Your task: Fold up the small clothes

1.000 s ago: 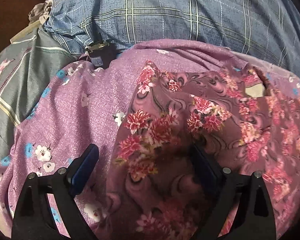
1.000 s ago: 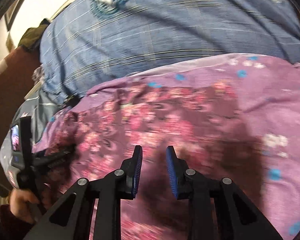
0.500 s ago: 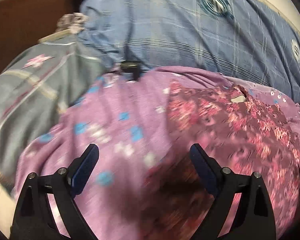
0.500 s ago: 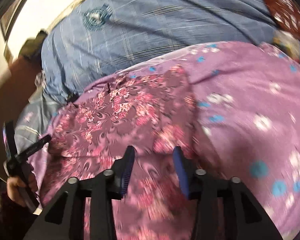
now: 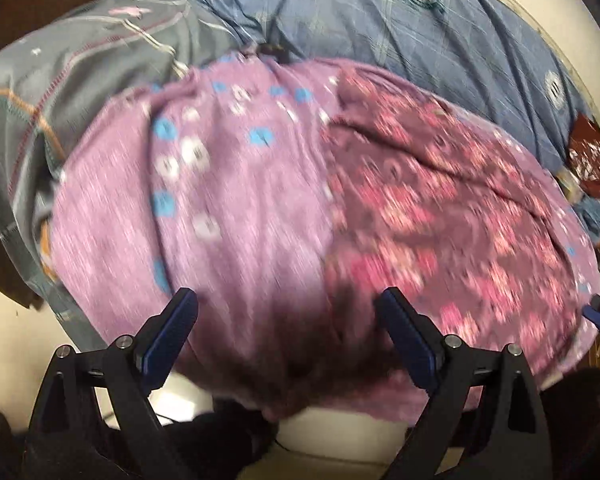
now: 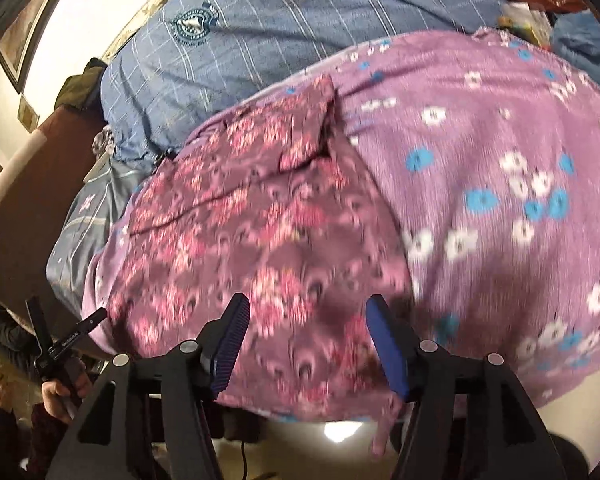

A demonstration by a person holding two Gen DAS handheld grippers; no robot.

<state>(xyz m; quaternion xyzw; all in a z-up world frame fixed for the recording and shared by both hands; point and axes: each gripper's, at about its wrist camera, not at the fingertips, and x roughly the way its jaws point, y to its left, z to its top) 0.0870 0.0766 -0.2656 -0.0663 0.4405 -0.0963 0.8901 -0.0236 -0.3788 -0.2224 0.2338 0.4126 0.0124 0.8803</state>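
Observation:
A small dark purple garment with pink flowers [image 5: 432, 216] lies folded on a lilac sheet with blue and white flowers [image 5: 220, 200], right of centre in the left wrist view. It lies left of centre in the right wrist view [image 6: 252, 224]. My left gripper [image 5: 288, 332] is open and empty, held above the sheet's near edge beside the garment's left side. My right gripper [image 6: 306, 344] is open and empty above the garment's near edge. The left gripper also shows at the far left of the right wrist view [image 6: 60, 340], in a hand.
A blue checked blanket [image 6: 300, 28] lies behind the lilac sheet [image 6: 500, 160]. A grey patterned cover [image 5: 80, 80] lies at the left. A dark red cloth [image 5: 592, 160] and small items sit at the far right. The bed's front edge and the pale floor [image 5: 340, 432] are below.
Both grippers have drawn back toward the near edge of the bed. The right gripper has opened wider. The garment lies flat and released.

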